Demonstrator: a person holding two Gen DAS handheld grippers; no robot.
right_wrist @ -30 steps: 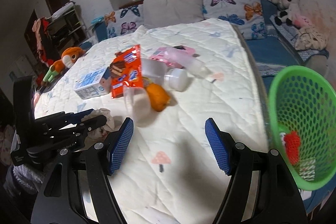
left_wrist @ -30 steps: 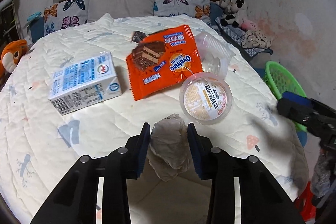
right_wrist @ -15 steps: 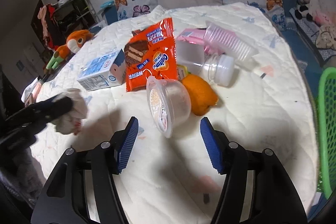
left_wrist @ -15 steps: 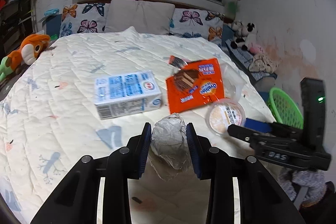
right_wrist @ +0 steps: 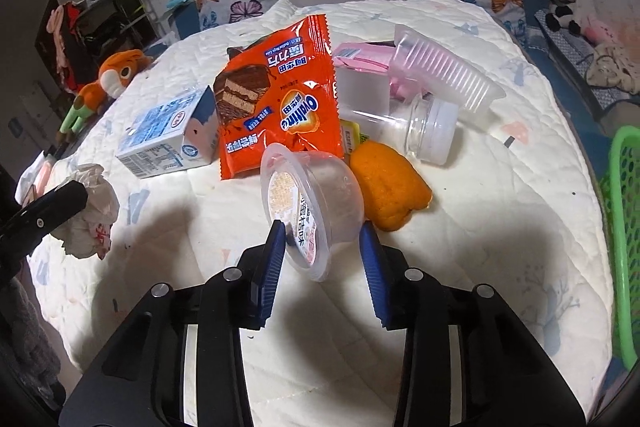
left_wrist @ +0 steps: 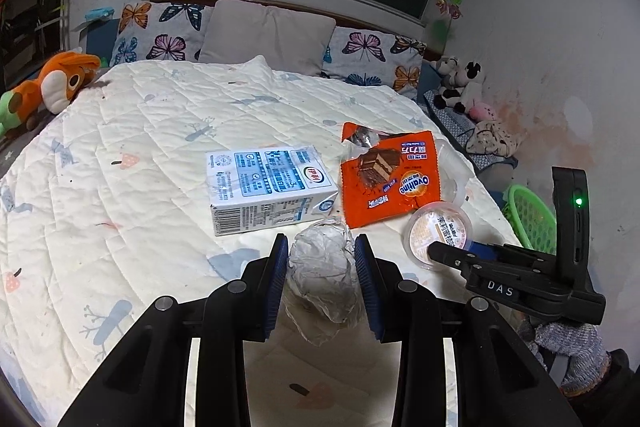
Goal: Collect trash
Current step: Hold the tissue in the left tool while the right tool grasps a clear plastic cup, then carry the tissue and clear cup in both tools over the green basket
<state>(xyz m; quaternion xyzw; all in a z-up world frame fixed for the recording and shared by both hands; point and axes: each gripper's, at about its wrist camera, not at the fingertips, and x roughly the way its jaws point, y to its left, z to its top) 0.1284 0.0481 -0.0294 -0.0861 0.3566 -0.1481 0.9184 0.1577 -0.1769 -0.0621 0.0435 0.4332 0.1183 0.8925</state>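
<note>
Clamping a crumpled tissue (left_wrist: 323, 277), the left gripper (left_wrist: 321, 279) hovered; at 3 o'clock, the right gripper (right_wrist: 322, 257) was closing around a plastic cup (right_wrist: 312, 201).

**Around the bed**

A white quilt (left_wrist: 120, 155) with small printed motifs covers the bed. At its far end lean butterfly-print pillows (left_wrist: 160, 35) flanking a plain grey one (left_wrist: 268, 31). An orange plush toy (left_wrist: 60, 83) lies far left; more soft toys (left_wrist: 460, 83) sit far right against the stained wall (left_wrist: 540, 67).
</note>
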